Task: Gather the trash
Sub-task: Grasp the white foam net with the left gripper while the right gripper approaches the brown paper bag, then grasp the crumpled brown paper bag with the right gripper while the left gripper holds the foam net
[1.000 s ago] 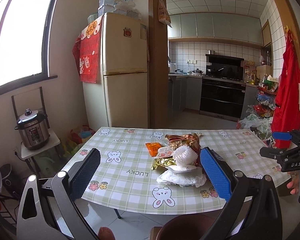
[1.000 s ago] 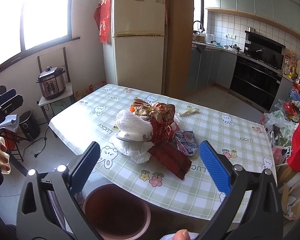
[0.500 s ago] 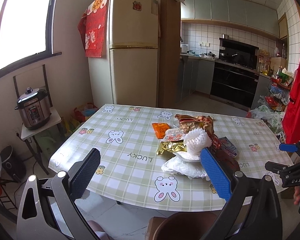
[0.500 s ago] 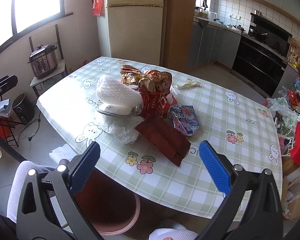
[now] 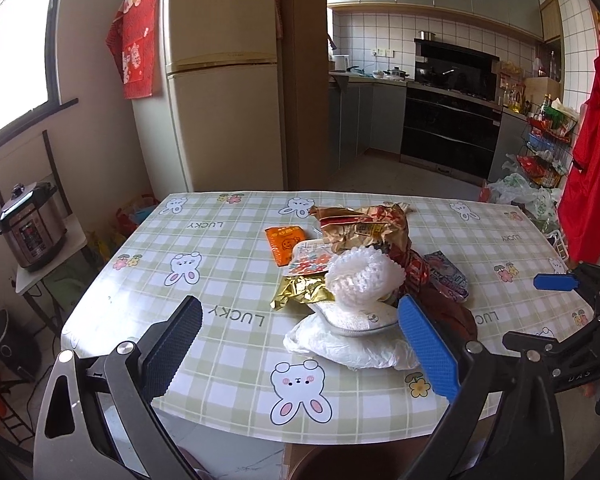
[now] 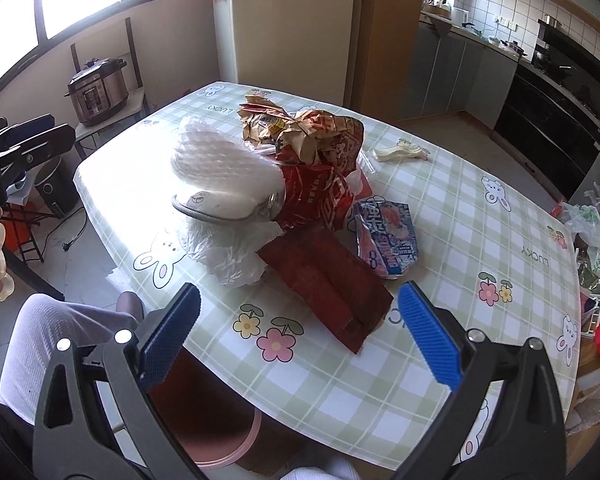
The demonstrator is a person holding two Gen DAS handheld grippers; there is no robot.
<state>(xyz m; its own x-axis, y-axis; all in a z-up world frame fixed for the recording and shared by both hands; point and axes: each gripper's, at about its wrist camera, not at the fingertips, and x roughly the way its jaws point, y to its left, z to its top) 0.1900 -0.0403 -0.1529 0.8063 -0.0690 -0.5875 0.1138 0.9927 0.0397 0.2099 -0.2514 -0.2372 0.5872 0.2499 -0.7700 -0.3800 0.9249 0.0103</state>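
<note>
A pile of trash lies on the checked table: white foam netting on a white pouch, a crumpled white plastic bag, gold and red snack wrappers, an orange packet. The right wrist view shows the netting, a dark red flat packet, a blue and pink wrapper and the red wrappers. My left gripper is open over the table's near edge, just before the plastic bag. My right gripper is open just before the dark red packet.
A round brown bin with a pink rim stands on the floor under the table's near edge. A crumpled white glove lies on the table's far side. A fridge, a pressure cooker on a stand and bags by a rack surround the table.
Both grippers have moved forward and down toward the table, so the trash pile looms larger. Both stayed open and empty.
</note>
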